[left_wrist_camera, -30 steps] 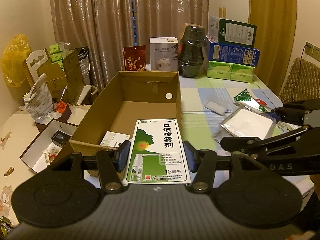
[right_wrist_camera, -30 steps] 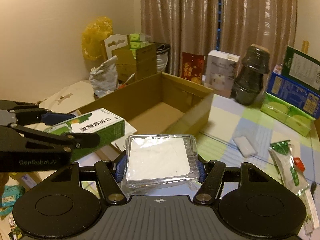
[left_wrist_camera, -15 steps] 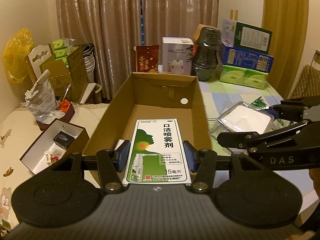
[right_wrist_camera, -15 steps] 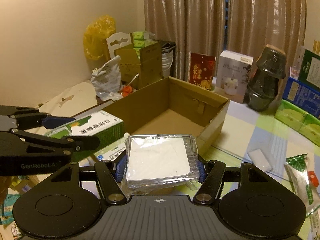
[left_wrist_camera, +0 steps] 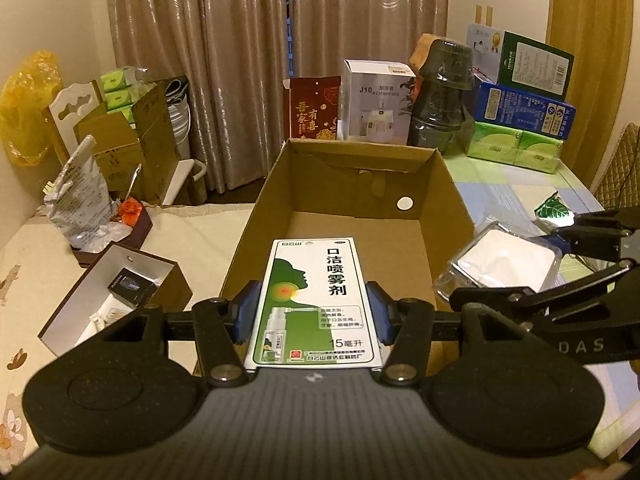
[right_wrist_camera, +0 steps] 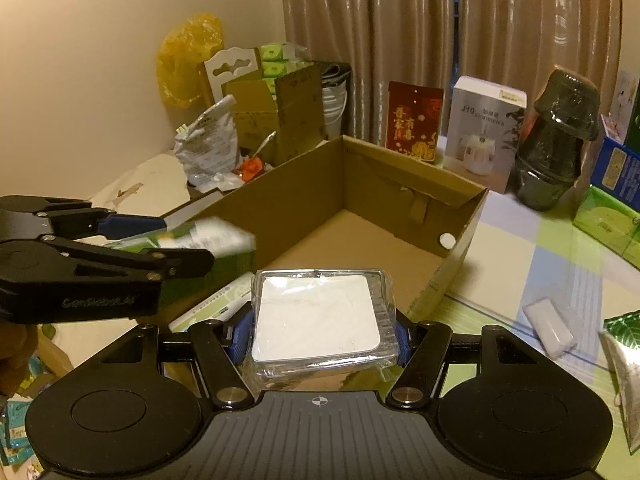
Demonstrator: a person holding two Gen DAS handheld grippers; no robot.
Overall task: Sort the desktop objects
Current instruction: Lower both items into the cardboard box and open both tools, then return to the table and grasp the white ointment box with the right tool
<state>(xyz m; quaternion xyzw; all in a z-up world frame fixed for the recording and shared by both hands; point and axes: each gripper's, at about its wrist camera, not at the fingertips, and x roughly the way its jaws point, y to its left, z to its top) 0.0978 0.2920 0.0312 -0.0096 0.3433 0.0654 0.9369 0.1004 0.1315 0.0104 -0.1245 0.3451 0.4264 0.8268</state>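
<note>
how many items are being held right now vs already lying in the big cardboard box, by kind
Green-and-white spray boxes held: 1, in the left gripper
Plastic-wrapped white packs held: 1, in the right gripper
White leaflet-like items in the cardboard box: 1
Total: 3

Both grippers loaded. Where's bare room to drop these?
Cardboard box floor is bare from its back wall forward; a leaflet lies at the near end. Tablecloth between box and green packs is free. Back edge crowded.
</note>
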